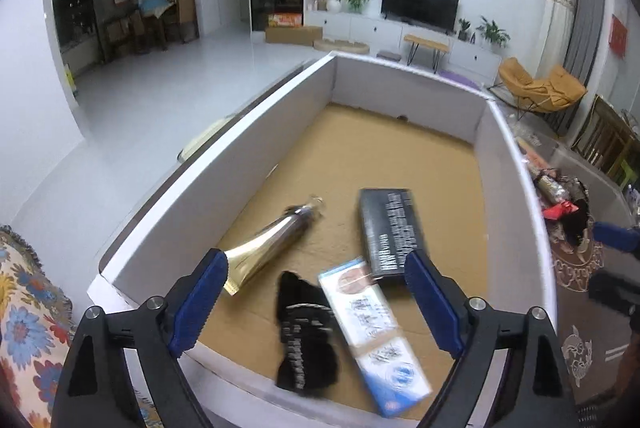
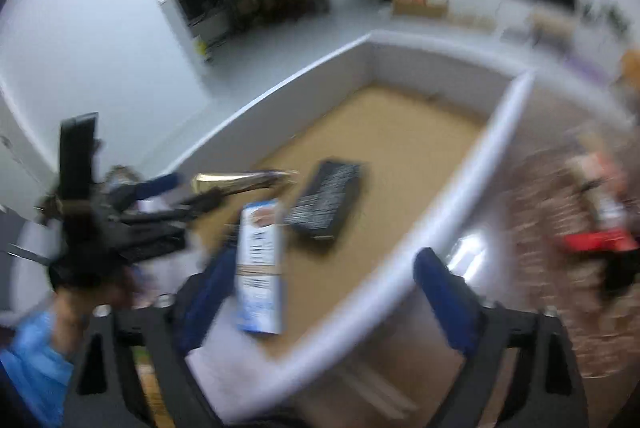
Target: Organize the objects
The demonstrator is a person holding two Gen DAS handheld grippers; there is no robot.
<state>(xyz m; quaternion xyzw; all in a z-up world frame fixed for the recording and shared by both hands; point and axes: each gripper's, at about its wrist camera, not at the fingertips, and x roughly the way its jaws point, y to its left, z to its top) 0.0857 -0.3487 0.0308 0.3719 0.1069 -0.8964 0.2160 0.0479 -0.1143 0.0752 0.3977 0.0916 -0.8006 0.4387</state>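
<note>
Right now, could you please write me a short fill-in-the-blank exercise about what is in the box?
1. The box has white walls and a ____ floor.
2. The gold bottle lies on its ____.
3. The black carton lies ____ the box.
4. The left gripper is ____.

Missing words: brown; side; inside; open

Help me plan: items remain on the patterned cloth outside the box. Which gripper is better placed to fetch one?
Probably the right gripper: its open, empty jaws are at the box wall beside the pile with the red item. The left gripper hangs over the box interior, farther away.
</note>
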